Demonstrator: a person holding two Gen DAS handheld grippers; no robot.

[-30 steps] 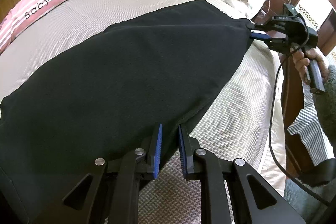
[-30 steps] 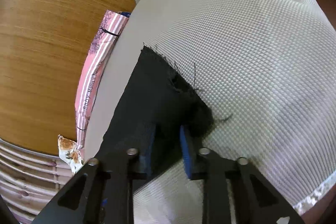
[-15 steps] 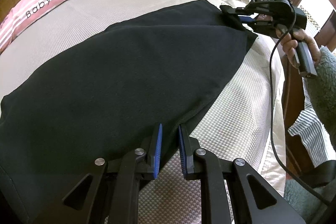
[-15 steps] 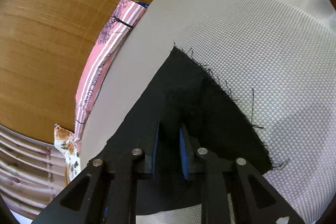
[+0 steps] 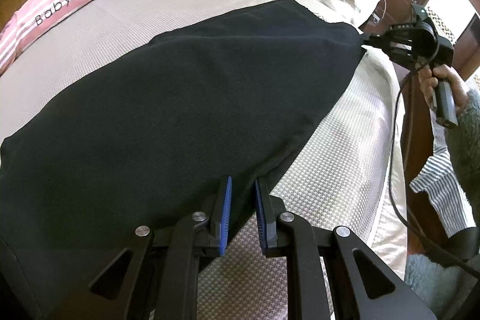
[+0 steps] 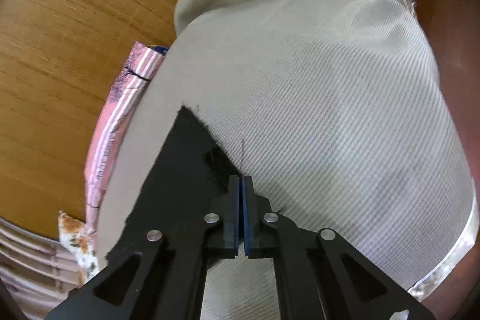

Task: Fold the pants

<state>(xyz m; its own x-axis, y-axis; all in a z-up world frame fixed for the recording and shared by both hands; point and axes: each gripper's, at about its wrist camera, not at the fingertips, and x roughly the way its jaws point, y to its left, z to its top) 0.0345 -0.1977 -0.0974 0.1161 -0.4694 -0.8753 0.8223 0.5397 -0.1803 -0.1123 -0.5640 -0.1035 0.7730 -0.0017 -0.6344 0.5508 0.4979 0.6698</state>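
The bed carries the black pants, spread flat. My left gripper has jaws nearly closed at the near edge, apparently pinching it. My right gripper has clamped the far frayed corner. I'd lift both evenly, keeping tension.

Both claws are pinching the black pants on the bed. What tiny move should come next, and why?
Probably lift the right claw a little and carry its frayed corner of the black pants toward the left claw. Both claws look shut on the pants' near edge, and the cloth lies flat and spread on the bed, unfolded.
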